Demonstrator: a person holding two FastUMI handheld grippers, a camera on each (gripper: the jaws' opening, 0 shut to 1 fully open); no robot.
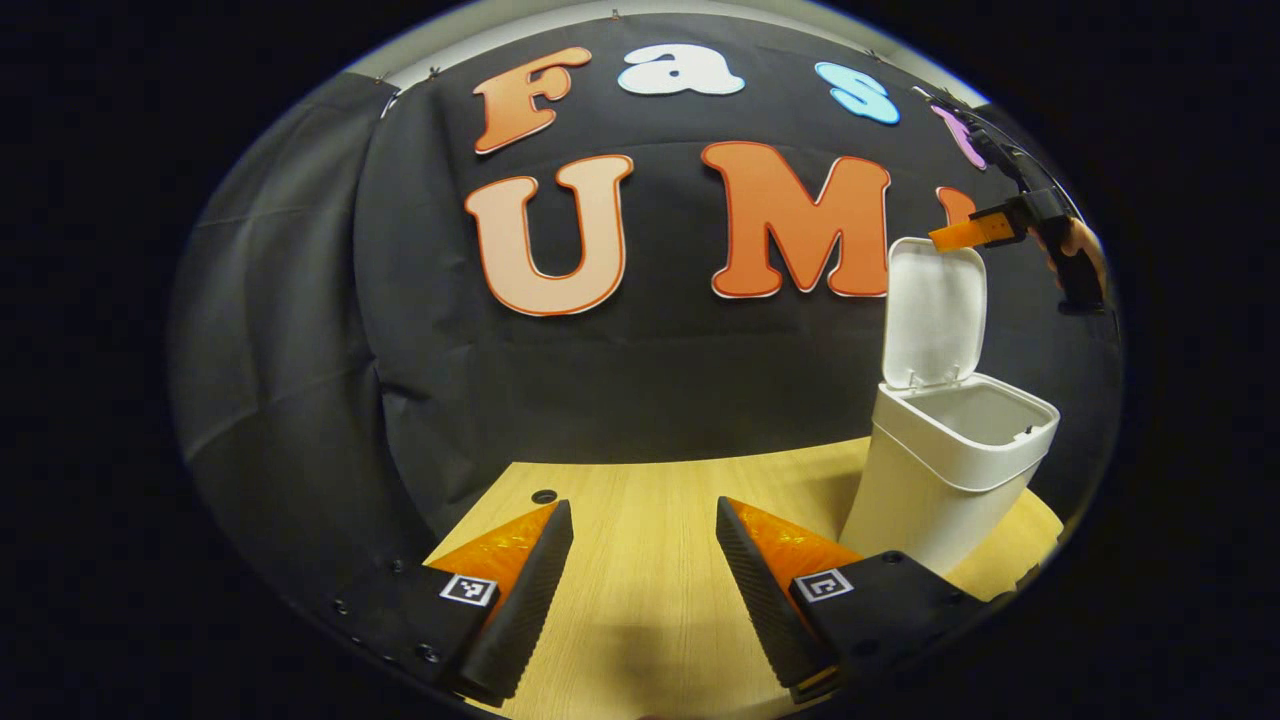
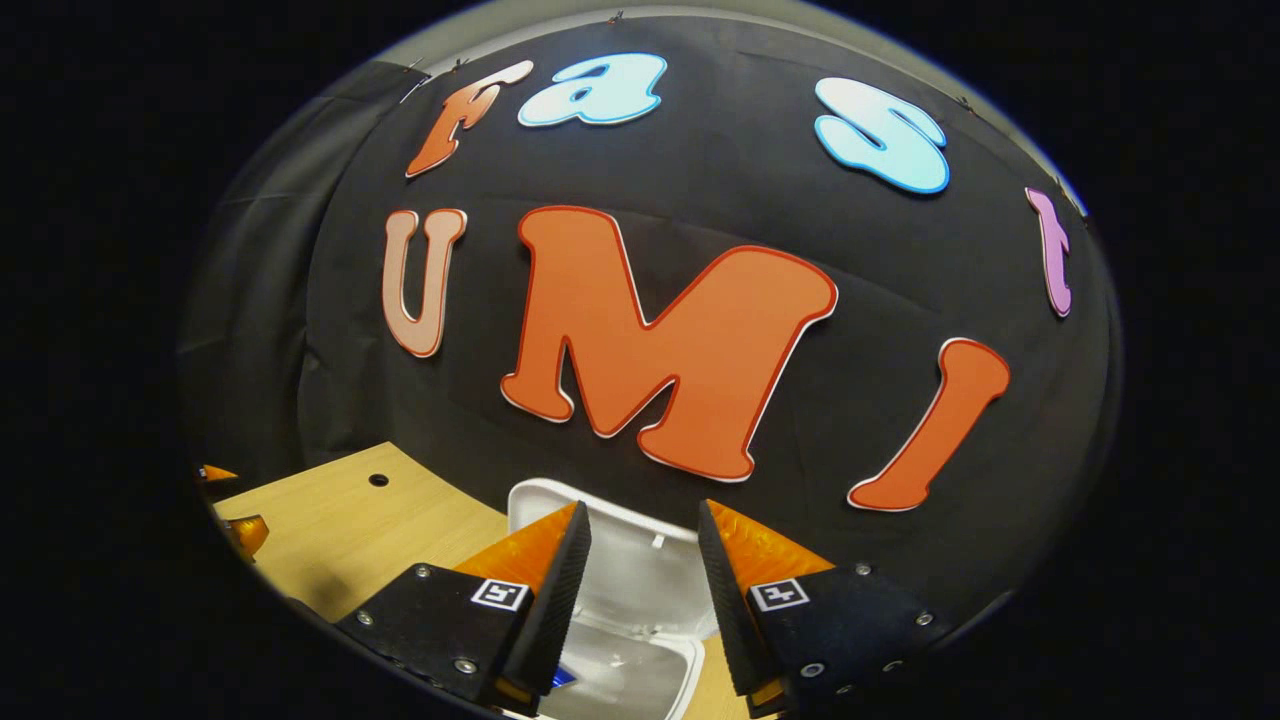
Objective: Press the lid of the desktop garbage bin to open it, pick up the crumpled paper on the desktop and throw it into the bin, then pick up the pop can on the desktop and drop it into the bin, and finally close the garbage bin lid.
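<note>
With the lid [image 1: 935, 310] standing upright, bin [image 1: 945, 470] sits far right on the bench [image 1: 640, 520] | right gripper [image 2: 640, 560] released above lid, left gripper [image 1: 640, 570] released, empty | closing probably wants a gentle push from behind the lid's top edge

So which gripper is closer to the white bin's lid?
The right gripper. It hangs open just above the raised lid of the bin. The left gripper is low over the table, off to the bin's side and farther from the lid.

I'm working in a recording booth: black cloth wall [image 1: 300, 380] hung behind a bare wooden surface [image 1: 640, 520].
</note>
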